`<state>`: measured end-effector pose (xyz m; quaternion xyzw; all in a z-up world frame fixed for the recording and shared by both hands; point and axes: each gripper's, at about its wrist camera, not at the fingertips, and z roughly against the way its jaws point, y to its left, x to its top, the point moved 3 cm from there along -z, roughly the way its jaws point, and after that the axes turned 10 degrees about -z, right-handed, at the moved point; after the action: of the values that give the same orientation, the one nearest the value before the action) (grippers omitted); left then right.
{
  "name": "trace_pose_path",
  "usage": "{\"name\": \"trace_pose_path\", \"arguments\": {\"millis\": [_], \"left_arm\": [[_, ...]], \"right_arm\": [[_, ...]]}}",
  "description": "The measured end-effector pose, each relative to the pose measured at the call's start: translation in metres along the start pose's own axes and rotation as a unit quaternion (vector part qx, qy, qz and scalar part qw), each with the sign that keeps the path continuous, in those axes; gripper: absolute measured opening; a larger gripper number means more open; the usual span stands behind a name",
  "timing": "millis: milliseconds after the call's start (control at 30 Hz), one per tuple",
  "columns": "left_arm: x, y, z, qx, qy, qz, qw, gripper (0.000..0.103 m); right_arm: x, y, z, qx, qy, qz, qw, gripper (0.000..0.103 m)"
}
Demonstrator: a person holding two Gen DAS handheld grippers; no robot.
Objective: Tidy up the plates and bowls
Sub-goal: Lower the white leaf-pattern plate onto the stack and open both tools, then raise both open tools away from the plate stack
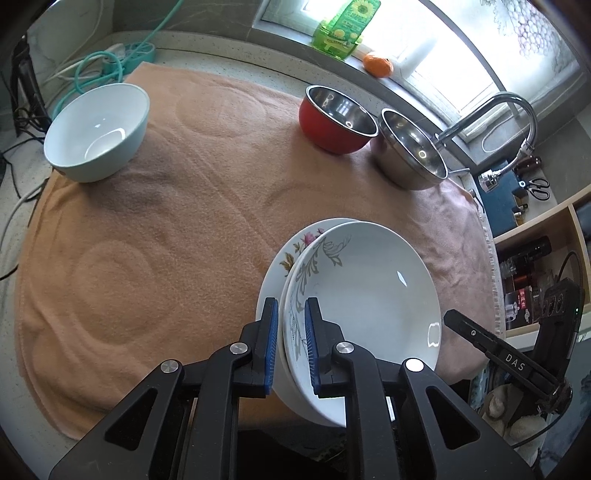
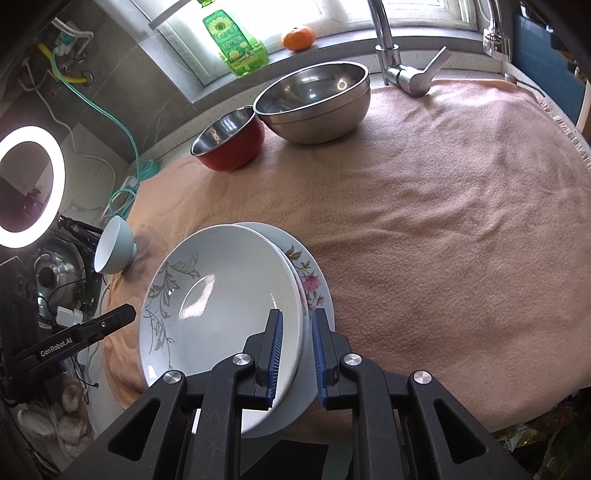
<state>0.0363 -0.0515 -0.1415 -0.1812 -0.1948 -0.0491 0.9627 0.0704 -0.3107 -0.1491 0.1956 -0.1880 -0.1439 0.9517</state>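
We are over the desk, which is draped in a peach towel, and both claws are working one stack at its near edge. The grey-leaf plate sits on top of the pink-flower plate, slightly offset so that the flowered rim peeks out on one side.

Our left claw straddles the near rim of the stack. One blue pad lies on the inner face of the grey-leaf plate and the other outside the rims, both close against the china, though we cannot tell whether they press. Our right claw straddles the opposite rim in the same way. Here the outer pad stands a little off the pink-flower plate, with a gap showing, so this grip looks loose on the grey-leaf plate.

At the far edge the red bowl and the steel bowl sit touching, both upright. The pale blue bowl stands alone towards the far left corner, well apart from them.

On the sill behind we spot a green bottle and an orange. The tap arches over beside the steel bowl.
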Motion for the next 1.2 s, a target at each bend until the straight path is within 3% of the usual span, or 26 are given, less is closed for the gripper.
{"name": "trace_pose_path", "arguments": {"millis": [300,433,733,833,1200], "left_arm": [[-0.005,0.012,0.017,0.016,-0.019,0.020,0.9995,0.021],[-0.009,0.020,0.025,0.024,-0.029,0.035,0.9987,0.030],[-0.020,0.035,0.043,0.048,-0.042,0.059,0.9962,0.030],[-0.020,0.038,0.049,0.052,-0.044,0.060,0.9959,0.032],[0.002,0.056,0.061,0.036,-0.059,0.050,0.9963,0.032]], "right_arm": [[0.004,-0.011,0.014,0.016,-0.028,-0.009,0.999,0.020],[0.005,-0.016,0.016,0.024,-0.032,-0.016,0.999,0.020],[0.005,-0.012,0.021,0.053,-0.040,-0.011,0.998,0.023],[0.007,-0.007,0.025,0.050,-0.047,-0.003,0.998,0.036],[0.016,-0.010,0.039,0.013,-0.057,-0.037,0.998,0.036]]}}
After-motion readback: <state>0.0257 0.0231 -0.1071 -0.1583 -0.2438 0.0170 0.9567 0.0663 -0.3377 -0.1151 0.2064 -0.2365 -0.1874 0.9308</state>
